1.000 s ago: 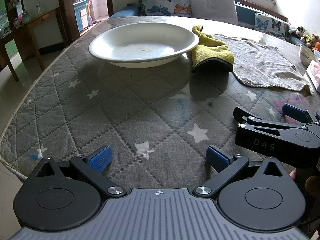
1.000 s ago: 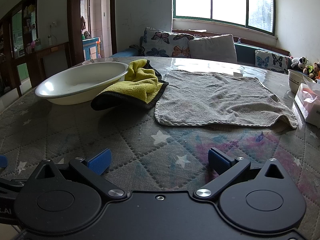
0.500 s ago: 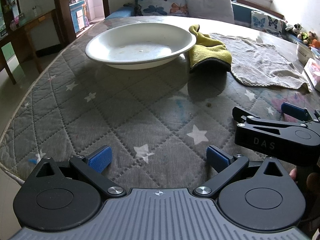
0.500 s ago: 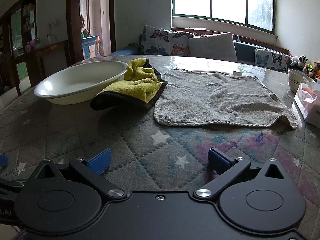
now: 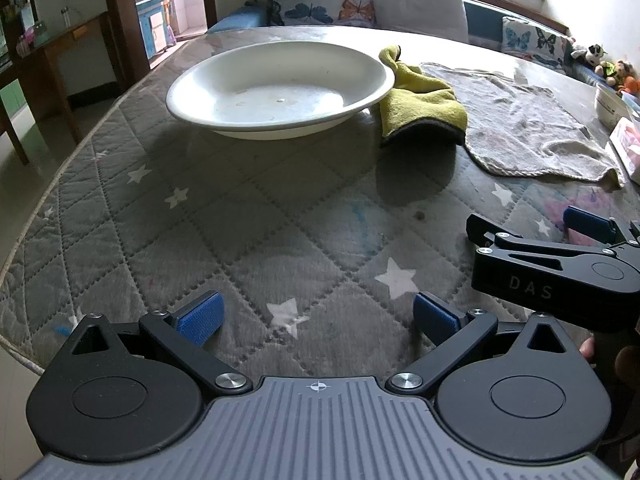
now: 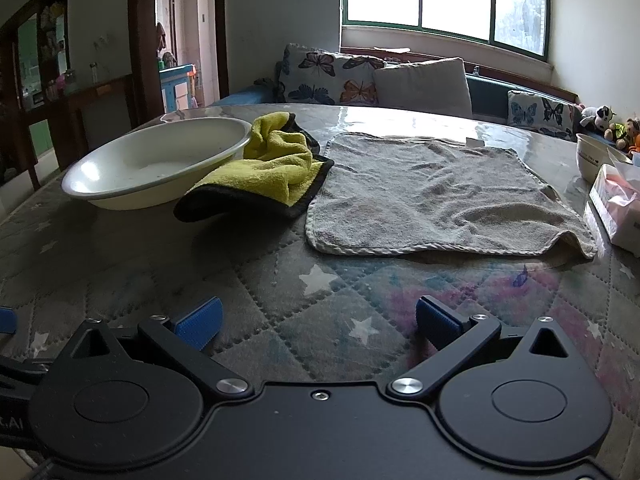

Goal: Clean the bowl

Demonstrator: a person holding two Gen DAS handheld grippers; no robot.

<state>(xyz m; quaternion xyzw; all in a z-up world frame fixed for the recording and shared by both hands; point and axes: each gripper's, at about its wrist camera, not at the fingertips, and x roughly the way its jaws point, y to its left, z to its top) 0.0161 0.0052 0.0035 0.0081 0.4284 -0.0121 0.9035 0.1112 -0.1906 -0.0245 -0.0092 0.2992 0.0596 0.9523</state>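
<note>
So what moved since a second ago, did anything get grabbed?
Nothing was grabbed. The left gripper eased forward toward the wide white bowl, which looks nearer. The right gripper barely moved. Both stay open and empty; the crumpled yellow cloth and flat grey towel lie unmoved.

Text you can read: "DAS" | where: side of your right gripper (image 5: 560, 280) body | other lettering: too small or cut off

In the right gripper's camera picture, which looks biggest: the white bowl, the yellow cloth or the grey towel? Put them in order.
1. Grey towel, clearly the largest patch.
2. White bowl and yellow cloth look about alike; the cloth is crumpled and overlaps the bowl's rim, so I won't rank them.
</note>
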